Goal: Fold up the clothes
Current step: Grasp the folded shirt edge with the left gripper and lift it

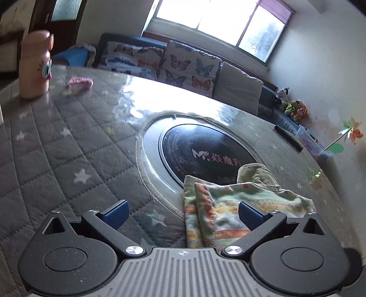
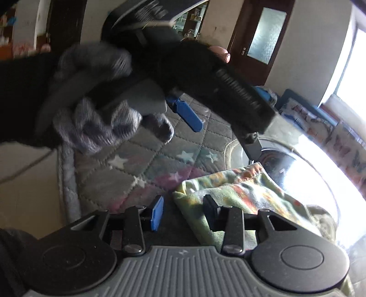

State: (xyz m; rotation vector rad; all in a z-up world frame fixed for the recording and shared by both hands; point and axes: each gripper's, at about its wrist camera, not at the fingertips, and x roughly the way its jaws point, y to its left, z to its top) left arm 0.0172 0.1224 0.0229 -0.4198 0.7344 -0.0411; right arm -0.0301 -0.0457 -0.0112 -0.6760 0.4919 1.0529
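Patterned garment (image 1: 219,205) (one) lies between two parted grippers (image 1: 183,214) (image 2: 183,212).

Daylight enters through the window (image 1: 219,20), overexposed to white. Strong glare on the glossy table cover (image 1: 160,96) in the left wrist view; a blown-out patch at right in the right wrist view. The gloved hand (image 2: 96,109) is motion-blurred (near the lens). Fisheye curvature and dark vignetting mark all corners.

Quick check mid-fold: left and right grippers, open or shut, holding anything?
Left gripper: open, holding nothing; patterned garment lies under its right finger.
Right gripper: open, empty, beside the garment.
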